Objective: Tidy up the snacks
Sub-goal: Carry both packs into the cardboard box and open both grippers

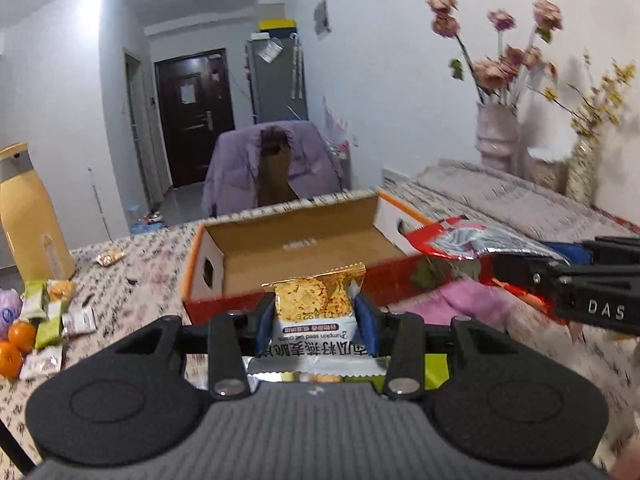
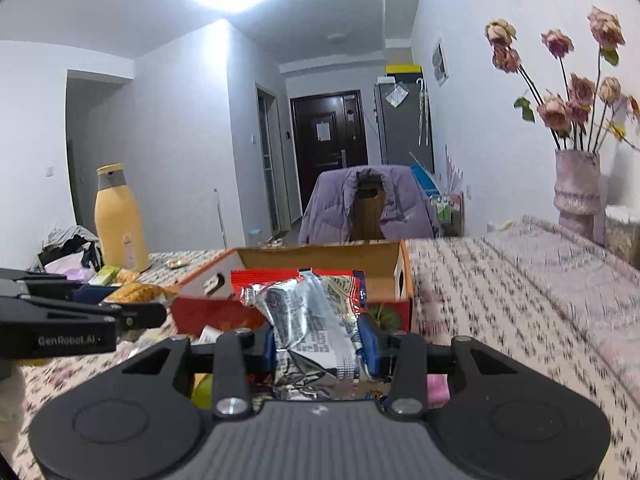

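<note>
In front of the open cardboard box [image 1: 304, 248], just short of its near red wall, the left gripper [image 1: 316, 312] holds a pumpkin-seed oat crisp packet [image 1: 316, 304]; its jaws are closed on the packet's sides, and the packet stands upright between them, gold end toward the box. To the right of the box in the left wrist view, the right gripper [image 2: 320, 340] carries a red-and-silver foil snack bag [image 2: 308, 312], jaws likewise clamped on the crumpled wrapper, whose upper part overhangs the box's right near corner. Seen from the left wrist, the same bag [image 1: 460, 242] projects from the black jaws toward the box. The box rests on the patterned worktop [image 2: 520, 280] with its flaps raised; as far as the views reach, its interior appears empty. To the left of the box lie the loose snack packets [image 1: 52, 320] not yet sorted, beside two oranges [image 1: 16, 344] and a yellow flask [image 1: 28, 216]. Beyond the box stands a chair draped with a purple jacket [image 1: 248, 168]; to the right of the box, a vase of dried roses [image 1: 498, 136].

Step in hand, by judgement: transport, both packets lifted clear of the worktop and directed at the box. The next move calls for carrying each packet over the near wall, lowering it inside, and parting the jaws only once it is above the floor of the box, with the two grippers kept from crossing.
</note>
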`<state>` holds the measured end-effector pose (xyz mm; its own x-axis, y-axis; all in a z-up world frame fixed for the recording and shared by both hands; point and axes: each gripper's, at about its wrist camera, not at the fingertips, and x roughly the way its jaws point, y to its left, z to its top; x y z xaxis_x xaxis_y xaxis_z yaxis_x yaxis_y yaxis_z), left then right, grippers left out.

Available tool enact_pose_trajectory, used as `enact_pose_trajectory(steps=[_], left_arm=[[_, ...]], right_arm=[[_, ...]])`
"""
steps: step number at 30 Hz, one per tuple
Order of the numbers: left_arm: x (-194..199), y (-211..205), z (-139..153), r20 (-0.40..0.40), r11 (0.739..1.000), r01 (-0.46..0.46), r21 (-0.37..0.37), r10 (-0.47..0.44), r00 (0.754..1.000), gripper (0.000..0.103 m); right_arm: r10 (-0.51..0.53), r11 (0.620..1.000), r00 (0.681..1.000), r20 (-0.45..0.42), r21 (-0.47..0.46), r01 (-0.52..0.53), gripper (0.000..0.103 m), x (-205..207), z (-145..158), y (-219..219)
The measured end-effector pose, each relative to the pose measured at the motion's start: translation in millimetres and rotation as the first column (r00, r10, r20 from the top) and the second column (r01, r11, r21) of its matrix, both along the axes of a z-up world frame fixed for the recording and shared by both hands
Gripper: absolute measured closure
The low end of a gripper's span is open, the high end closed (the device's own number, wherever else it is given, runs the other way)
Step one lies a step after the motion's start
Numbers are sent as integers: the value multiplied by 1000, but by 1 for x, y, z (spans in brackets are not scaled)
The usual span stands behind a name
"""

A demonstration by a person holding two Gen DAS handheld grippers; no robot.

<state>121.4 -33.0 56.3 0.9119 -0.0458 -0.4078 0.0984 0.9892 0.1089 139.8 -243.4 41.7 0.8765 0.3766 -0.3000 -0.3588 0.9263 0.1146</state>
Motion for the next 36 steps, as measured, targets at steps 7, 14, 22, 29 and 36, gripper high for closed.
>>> enact_pose_trajectory(steps=[7,14,22,29,36], left_arm=[[56,12,23,18,997,-70,-33,71,997,60],[124,32,26,-32,984,-160,-77,158,987,60],[189,51,-7,-114,955,-283,-94,272,956,60],[198,61,-42,-151,942,-312,-123,293,944,60],[191,60,-47,-134,953,-275,-126,259,957,58]], right_arm=[[-21,1000,1000,8,-7,21,64,58,20,15],[-29,998,999,-22,-55,28,64,124,26,44],[-66,991,993,-102,-122,54,64,188,-1,77],[-66,991,989,-133,-126,49,64,201,-25,77],[-56,992,986,-158,-125,37,63,204,-31,76]])
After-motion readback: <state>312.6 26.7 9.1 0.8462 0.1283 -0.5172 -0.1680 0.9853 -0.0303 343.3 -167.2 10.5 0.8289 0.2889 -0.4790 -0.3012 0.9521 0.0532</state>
